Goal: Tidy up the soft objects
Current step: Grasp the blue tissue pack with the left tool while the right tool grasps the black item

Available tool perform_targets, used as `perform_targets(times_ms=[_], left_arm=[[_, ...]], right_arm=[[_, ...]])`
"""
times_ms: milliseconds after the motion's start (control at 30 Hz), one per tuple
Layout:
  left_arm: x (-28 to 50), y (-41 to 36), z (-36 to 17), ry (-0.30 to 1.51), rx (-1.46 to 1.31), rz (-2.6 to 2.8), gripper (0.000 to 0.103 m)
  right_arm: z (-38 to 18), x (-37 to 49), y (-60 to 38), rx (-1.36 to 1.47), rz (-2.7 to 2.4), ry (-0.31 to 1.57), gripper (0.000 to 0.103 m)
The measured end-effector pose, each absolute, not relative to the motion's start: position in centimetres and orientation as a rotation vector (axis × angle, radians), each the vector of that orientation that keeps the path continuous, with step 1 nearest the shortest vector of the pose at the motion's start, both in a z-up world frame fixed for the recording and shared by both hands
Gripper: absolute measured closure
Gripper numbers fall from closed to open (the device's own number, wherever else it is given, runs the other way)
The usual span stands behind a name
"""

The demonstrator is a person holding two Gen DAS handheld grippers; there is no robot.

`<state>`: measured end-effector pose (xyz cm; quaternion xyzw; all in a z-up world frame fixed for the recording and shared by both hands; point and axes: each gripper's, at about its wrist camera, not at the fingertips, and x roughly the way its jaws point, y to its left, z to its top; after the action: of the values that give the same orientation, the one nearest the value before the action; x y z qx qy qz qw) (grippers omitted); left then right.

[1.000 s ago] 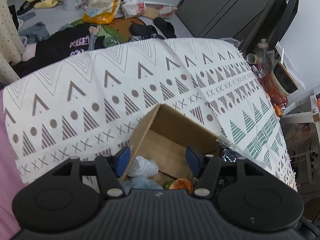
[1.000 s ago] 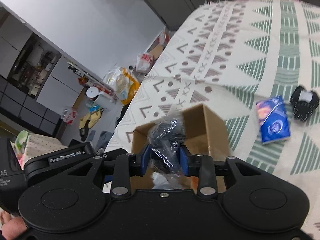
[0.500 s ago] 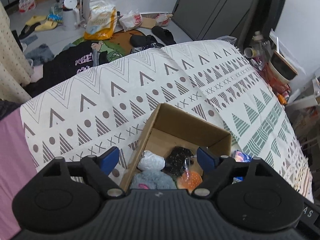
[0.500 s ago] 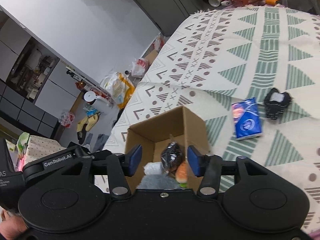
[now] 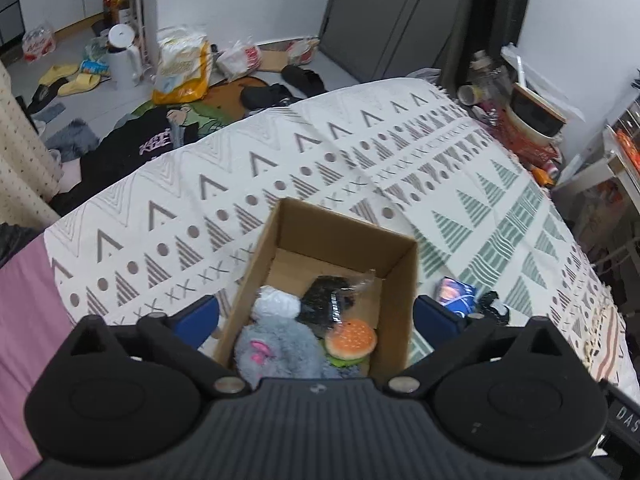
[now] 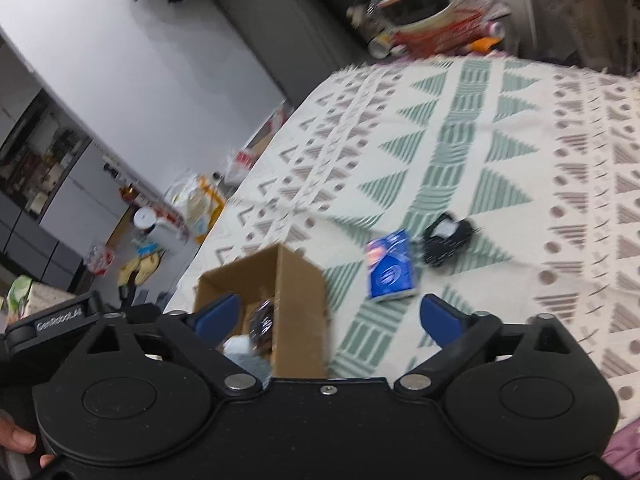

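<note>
The cardboard box (image 5: 344, 240) on the patterned bedspread (image 5: 280, 168) holds your grey plush (image 5: 276, 354), burger toy (image 5: 351, 338) and black bagged item (image 5: 328, 300). Your left gripper (image 5: 316, 316) and right gripper (image 6: 328, 316) have just opened wide, both empty.

Black ribbed left tool (image 5: 316, 316), blue pads, silver pivot screws, right tool (image 6: 330, 318) marked GenRobot.AI

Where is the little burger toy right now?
In the left wrist view, the burger toy sits inside the cardboard box, near its right wall, beside the grey plush and just below the black bagged item.
</note>
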<state>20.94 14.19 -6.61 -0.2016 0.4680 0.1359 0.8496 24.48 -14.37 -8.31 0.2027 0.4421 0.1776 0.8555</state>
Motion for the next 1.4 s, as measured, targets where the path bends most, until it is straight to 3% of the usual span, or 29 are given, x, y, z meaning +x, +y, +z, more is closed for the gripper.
perform_targets(times_ms=[567,1133,1400], left_arm=[[23.1,6.9,-5.7,0.981,-0.348,0.186,0.000],[29.2,0.8,-9.1,1.084,-0.263,0.187,0.002],[32.3,-0.6,-12.4,1.106,-0.269,0.213,0.005]], right_arm=[[-10.3,26.4,-20.9,0.556,0.369,0.942,0.003],[-16.9,31.6,-24.9,0.790,0.369,1.074,0.038],[-20.9,34.4,-24.7,0.885,0.358,1.137,0.044]])
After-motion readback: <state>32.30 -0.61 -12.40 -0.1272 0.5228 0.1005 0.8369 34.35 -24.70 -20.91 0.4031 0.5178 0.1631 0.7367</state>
